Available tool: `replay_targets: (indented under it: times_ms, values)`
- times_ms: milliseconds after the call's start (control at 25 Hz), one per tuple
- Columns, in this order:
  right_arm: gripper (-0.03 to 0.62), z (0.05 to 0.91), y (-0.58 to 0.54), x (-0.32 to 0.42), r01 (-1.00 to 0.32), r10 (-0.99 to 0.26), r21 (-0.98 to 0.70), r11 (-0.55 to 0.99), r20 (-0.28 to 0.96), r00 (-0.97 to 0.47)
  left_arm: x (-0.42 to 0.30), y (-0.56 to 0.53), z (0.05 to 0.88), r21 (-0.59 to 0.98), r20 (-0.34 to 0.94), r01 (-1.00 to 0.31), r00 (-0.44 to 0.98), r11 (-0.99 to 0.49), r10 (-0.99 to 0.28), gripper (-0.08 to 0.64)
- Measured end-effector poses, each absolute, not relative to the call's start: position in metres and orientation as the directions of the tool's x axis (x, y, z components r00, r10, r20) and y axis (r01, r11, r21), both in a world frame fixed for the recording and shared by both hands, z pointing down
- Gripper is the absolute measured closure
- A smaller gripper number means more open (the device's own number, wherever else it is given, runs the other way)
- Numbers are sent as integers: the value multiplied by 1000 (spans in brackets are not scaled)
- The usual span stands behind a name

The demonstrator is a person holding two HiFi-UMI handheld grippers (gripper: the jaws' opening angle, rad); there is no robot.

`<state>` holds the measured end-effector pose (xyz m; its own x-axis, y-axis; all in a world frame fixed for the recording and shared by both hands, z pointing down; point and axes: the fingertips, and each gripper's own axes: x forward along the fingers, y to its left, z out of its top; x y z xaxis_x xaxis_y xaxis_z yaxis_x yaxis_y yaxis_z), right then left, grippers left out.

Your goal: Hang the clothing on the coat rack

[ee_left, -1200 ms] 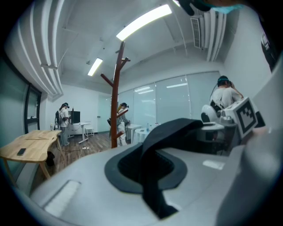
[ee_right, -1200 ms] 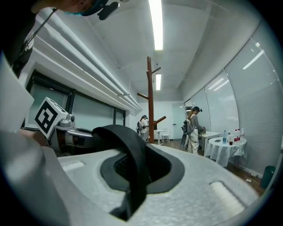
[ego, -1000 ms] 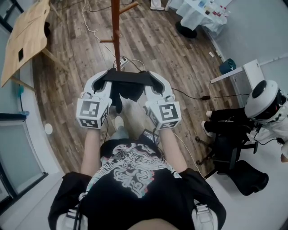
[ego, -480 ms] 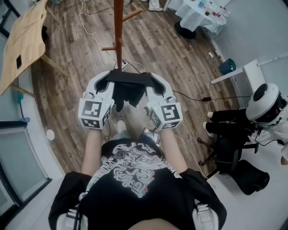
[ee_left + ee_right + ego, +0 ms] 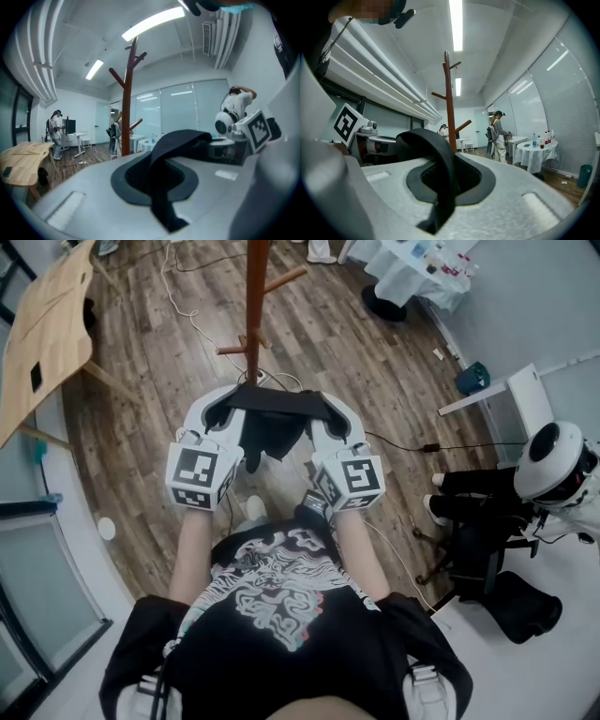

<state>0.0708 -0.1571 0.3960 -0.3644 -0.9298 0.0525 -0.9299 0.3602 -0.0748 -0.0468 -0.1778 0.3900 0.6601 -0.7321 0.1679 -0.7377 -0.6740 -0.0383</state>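
A black garment (image 5: 272, 423) hangs stretched between my two grippers in the head view. My left gripper (image 5: 223, 409) is shut on its left end and my right gripper (image 5: 330, 411) on its right end. The brown wooden coat rack (image 5: 253, 310) stands just beyond the garment, its pole rising out of the top of the picture. In the left gripper view a black strip of cloth (image 5: 161, 187) runs through the jaws, with the coat rack (image 5: 126, 117) ahead. In the right gripper view the black cloth (image 5: 443, 173) is pinched likewise, and the coat rack (image 5: 450, 103) stands ahead.
A wooden table (image 5: 47, 324) stands at the far left. Cables (image 5: 187, 306) trail on the wood floor beside the rack. At the right are a white-clothed table (image 5: 412, 273), a white desk (image 5: 506, 395) and a seated person with a white helmet (image 5: 553, 456).
Both grippers, with the garment held between them, have moved forward toward the coat rack; its pole now stands closer to the garment's upper edge.
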Motion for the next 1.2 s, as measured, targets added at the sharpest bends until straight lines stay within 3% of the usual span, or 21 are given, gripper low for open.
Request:
replay_targets:
  times_ms: [1200]
  values:
    - [569,372,-224,70,-921,-923,-56,385,1,-386,-58,-233,374,-50,160,-760,634,-648,-757,552]
